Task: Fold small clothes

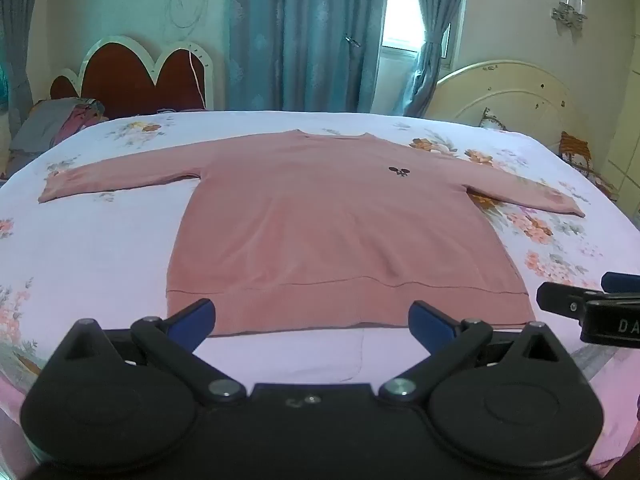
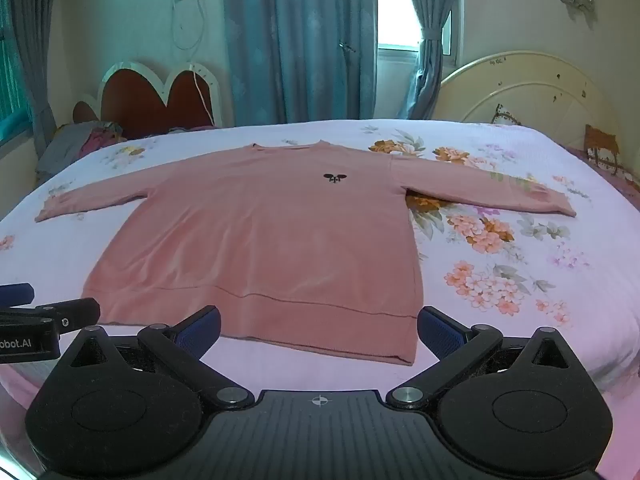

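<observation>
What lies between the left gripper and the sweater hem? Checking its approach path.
Only bare bedsheet, in the left wrist view, between left gripper and pink sweater.

Pink sweater [image 1: 320, 216], flat, sleeves spread

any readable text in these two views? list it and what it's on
"DA", cut off at the frame edge: on the right gripper body, seen in the left wrist view.
"obot.AI", start cut off: on the left gripper body, seen in the right wrist view.
Small dark emblem on the pink sweater: a motif, no letters readable.
Nothing else legible.
</observation>
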### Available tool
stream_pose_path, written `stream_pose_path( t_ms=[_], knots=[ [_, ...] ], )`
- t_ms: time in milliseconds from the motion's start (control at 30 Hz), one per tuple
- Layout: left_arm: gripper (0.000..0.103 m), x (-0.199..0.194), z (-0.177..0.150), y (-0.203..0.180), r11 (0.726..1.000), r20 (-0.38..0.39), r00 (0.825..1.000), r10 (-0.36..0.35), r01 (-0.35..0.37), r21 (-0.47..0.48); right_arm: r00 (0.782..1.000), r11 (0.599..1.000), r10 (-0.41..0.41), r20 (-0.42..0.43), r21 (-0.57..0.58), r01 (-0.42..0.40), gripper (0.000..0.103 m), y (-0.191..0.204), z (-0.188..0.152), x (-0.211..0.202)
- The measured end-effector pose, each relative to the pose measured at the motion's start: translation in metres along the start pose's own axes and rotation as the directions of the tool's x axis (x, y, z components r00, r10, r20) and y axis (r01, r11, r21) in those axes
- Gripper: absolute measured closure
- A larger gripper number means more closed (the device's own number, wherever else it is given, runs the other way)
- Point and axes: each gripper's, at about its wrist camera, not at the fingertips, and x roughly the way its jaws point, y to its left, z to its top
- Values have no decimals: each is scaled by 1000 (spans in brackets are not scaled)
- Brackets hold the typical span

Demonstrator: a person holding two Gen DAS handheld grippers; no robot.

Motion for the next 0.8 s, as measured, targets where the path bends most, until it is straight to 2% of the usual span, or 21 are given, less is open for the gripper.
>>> stream_pose_path(
  t_ms=[100,133,800],
  knots=[
    [0,-2,-1,-1,1000,-1,1000,-15,15,-2,1000,1000,2,1,0,-2,0,-1,0,0],
    [0,3,0,1,1000,-6,1000,7,-7,-9,1000,1000,2,1,-1,-2,0,-1,-1,1],
    [0,-2,0,4,1000,-5,1000,17,-17,-13,1000,1000,6,3,-2,-6,0,1,0,4]
  ],
)
